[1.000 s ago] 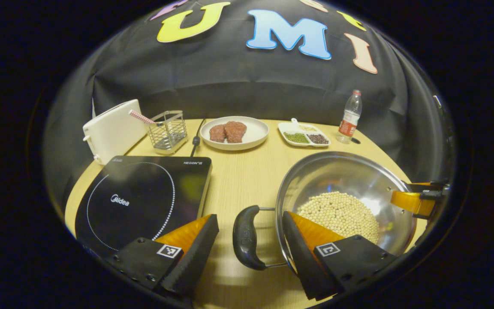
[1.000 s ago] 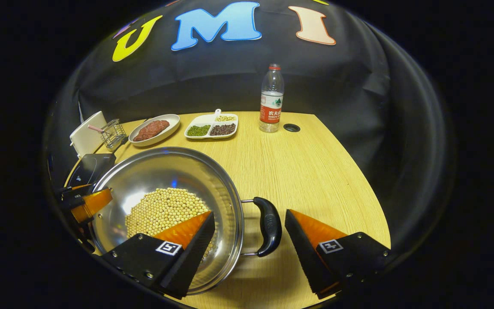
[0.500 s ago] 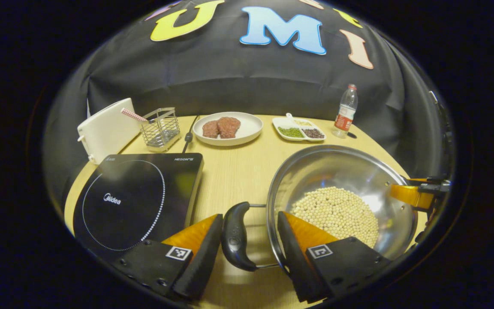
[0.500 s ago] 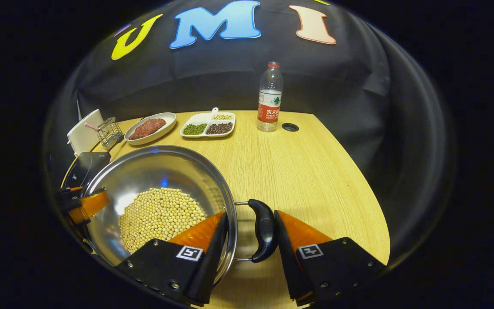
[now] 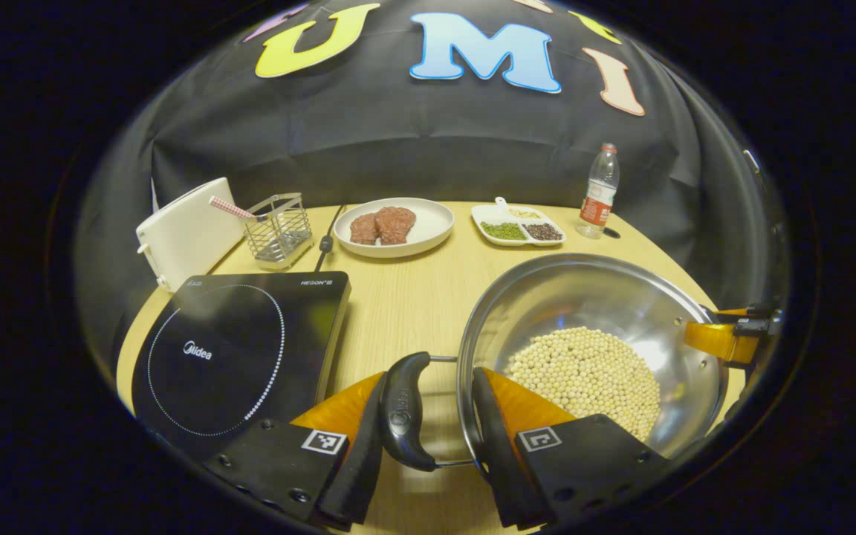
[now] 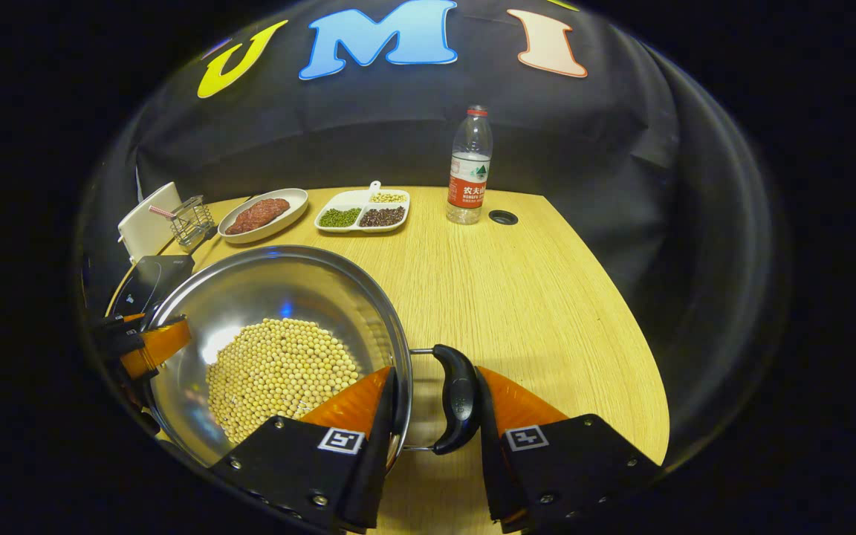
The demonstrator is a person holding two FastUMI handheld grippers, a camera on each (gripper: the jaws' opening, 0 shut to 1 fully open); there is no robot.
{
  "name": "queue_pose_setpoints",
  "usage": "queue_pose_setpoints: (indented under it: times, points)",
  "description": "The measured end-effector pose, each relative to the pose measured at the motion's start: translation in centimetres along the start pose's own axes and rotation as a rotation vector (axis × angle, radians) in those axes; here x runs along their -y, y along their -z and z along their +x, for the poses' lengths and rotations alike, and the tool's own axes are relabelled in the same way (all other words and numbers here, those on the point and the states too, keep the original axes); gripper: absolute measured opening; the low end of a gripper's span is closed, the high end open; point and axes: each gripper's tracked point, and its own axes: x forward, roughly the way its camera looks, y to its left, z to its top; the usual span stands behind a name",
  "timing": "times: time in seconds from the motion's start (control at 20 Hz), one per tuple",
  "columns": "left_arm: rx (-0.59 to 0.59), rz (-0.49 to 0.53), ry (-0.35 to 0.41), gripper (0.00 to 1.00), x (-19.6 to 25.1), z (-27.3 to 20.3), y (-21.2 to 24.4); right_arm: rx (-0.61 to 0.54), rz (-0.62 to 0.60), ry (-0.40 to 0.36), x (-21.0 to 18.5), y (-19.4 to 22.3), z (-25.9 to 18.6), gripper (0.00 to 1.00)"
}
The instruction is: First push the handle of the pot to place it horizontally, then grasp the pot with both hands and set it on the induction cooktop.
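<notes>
Pot point(image 5: 591, 312) of beans sits on desk point(image 5: 413, 297), right of cooktop point(image 5: 235, 349). Left gripper point(image 5: 428, 446) narrowed across one black side handle point(image 5: 402, 409) and the rim, one finger inside the pot; right gripper point(image 6: 432, 438) likewise at the opposite handle point(image 6: 458, 397)

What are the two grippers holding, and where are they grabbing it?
The pot, by its side handles: the left gripper clamps one handle and the rim, the right gripper the other.
</notes>
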Motion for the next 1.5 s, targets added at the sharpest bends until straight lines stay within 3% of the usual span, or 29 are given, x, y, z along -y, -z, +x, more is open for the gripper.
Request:
queue_pose_setpoints:
  times: [0.05, 0.1, 0.2, 0.3, 0.35, 0.55, 0.65, 0.75, 0.85, 0.9, 1.35, 1.4, 1.45, 1.5]
  points:
    - [0.007, -0.001, -0.001, 0.7, 0.2, -0.3, -0.2, 0.007, -0.001, 0.001, 0.2, -0.3, -0.4, 0.55]
    - [0.012, -0.002, -0.002, 0.65, 0.4, -0.7, -0.4, 0.015, 0.001, 0.004, 0.4, -0.4, -0.8, 0.54]
    - [0.025, -0.004, -0.005, 0.73, 0.8, -1.5, -1.0, 0.026, 0.007, 0.003, 0.8, -0.8, -1.6, 0.54]
    - [0.033, -0.003, -0.01, 0.69, 1.1, -2.4, -1.5, 0.032, 0.008, 0.0, 1.1, -1.1, -2.3, 0.54]
    - [0.039, -0.003, -0.018, 0.73, 1.3, -3.0, -1.7, 0.036, 0.006, -0.002, 1.3, -1.1, -2.8, 0.54]
    - [0.056, -0.012, -0.053, 0.65, 1.3, -5.8, -1.9, 0.052, -0.013, -0.019, 1.3, -1.4, -4.8, 0.54]
    - [0.063, -0.025, -0.066, 0.72, 1.0, -6.9, -1.8, 0.058, -0.021, -0.032, 0.8, -1.6, -5.5, 0.54]
    - [0.07, -0.028, -0.066, 0.69, 0.3, -7.6, -1.8, 0.066, -0.022, -0.029, 0.2, -1.7, -6.2, 0.54]
    - [0.083, -0.022, -0.061, 0.73, -0.9, -8.2, -2.2, 0.075, -0.019, -0.023, -0.8, -1.8, -6.9, 0.54]
    - [0.089, -0.012, -0.058, 0.69, -1.7, -8.5, -2.4, 0.079, -0.012, -0.021, -1.5, -1.9, -7.2, 0.54]
    - [0.098, 0.006, -0.033, 0.69, -10.2, -9.5, -3.5, 0.083, 0.022, -0.002, -9.3, -2.4, -9.0, 0.54]
    - [0.099, 0.004, -0.032, 0.65, -11.1, -9.4, -3.4, 0.083, 0.021, 0.001, -10.1, -2.5, -9.0, 0.54]
    - [0.097, 0.0, -0.03, 0.69, -11.8, -9.5, -3.3, 0.085, 0.018, 0.005, -10.9, -2.5, -9.1, 0.54]
    - [0.096, -0.007, -0.027, 0.65, -12.7, -9.5, -3.2, 0.087, 0.013, 0.009, -11.5, -2.6, -9.3, 0.54]
